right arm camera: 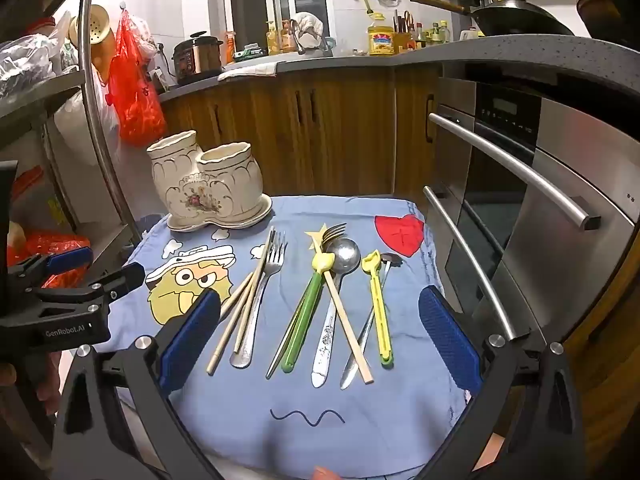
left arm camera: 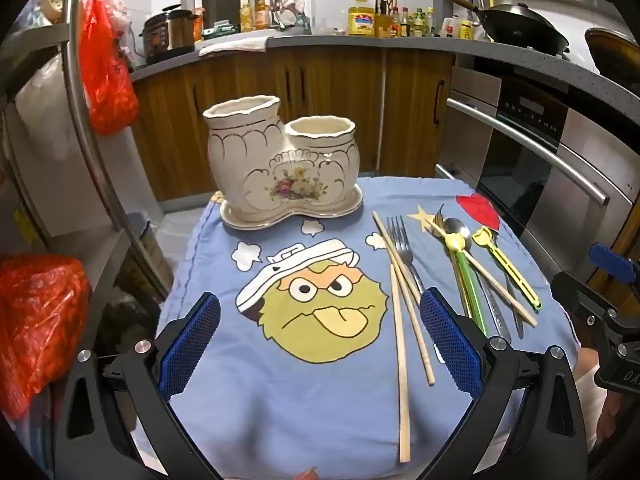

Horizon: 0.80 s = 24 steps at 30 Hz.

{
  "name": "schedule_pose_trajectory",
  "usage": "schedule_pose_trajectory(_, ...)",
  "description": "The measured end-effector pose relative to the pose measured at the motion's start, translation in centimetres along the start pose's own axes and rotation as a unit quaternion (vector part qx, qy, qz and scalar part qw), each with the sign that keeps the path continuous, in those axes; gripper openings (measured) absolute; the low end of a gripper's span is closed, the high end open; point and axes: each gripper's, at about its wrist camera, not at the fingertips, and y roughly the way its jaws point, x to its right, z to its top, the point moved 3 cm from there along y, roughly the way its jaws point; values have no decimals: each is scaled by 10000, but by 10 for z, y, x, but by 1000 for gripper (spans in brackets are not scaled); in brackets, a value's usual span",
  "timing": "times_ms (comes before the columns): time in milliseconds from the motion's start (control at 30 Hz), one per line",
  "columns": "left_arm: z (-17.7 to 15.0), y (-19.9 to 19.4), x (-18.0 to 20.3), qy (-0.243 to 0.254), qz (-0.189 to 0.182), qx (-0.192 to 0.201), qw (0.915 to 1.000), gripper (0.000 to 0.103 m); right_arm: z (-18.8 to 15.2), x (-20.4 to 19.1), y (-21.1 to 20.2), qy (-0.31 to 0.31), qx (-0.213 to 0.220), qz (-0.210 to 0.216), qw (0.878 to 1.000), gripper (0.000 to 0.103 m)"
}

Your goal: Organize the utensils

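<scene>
Two walls of kitchen surround you: wooden cabinets (right arm camera: 320,132) under a grey worktop, a steel oven (right arm camera: 540,208) to the right, a metal rack with a red bag (left arm camera: 108,68) to the left. Your bench is covered by a blue cartoon cloth (right arm camera: 320,412). At its far left stands the cream ceramic holder (left arm camera: 280,160) on its tray, both cups unfilled. Utensils lie loose to the right of it: chopsticks (left arm camera: 402,320), a fork (right arm camera: 260,300), a green-handled piece (right arm camera: 304,320), a spoon (right arm camera: 340,264), a yellow piece (right arm camera: 378,304). Your left tool (left arm camera: 320,340) and right tool (right arm camera: 320,336) both hover with jaws spread wide, gripping nothing.
</scene>
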Motion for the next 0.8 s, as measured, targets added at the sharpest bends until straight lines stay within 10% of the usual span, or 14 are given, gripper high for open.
schedule_pose_trajectory(800,-3,6,-1,-20,-8,-54,10000,99,-2,-3,7,-16,-81,20,10000,98)
